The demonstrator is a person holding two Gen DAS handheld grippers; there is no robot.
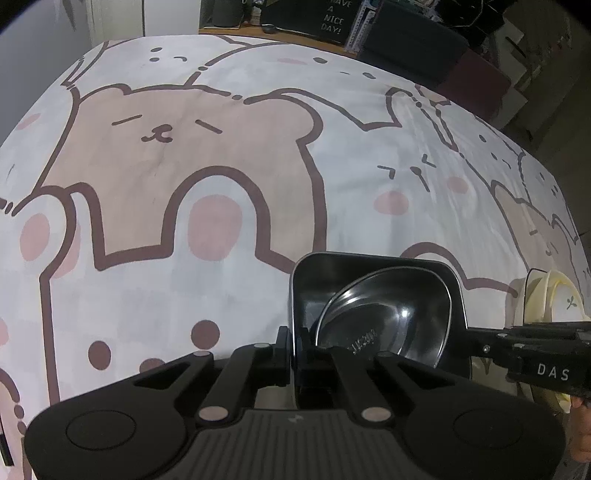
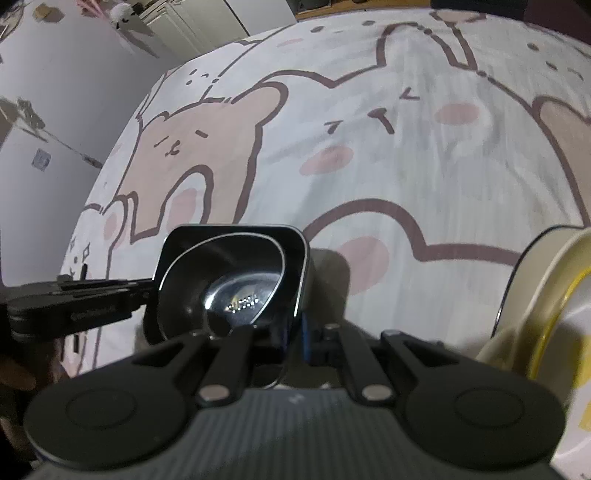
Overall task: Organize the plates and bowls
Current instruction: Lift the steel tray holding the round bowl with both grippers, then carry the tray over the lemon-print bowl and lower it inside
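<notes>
A black square bowl (image 1: pixel 373 280) holds a shiny steel bowl (image 1: pixel 391 317) tilted inside it. My left gripper (image 1: pixel 295 354) is shut on the black bowl's left wall. My right gripper (image 2: pixel 299 332) is shut on the black bowl's right wall (image 2: pixel 301 273); in the left wrist view it reaches in from the right (image 1: pixel 480 341). In the right wrist view the steel bowl (image 2: pixel 225 284) sits inside the black bowl (image 2: pixel 236 236), and the left gripper (image 2: pixel 146 291) comes in from the left. The pair is held just above the cartoon bedsheet (image 1: pixel 184 184).
A cream and yellow stack of plates or bowls (image 2: pixel 546 306) stands to the right, also at the right edge of the left wrist view (image 1: pixel 550 299). A wall (image 2: pixel 55 92) lies to the left. A dark desk with clutter (image 1: pixel 332 18) stands beyond the bed.
</notes>
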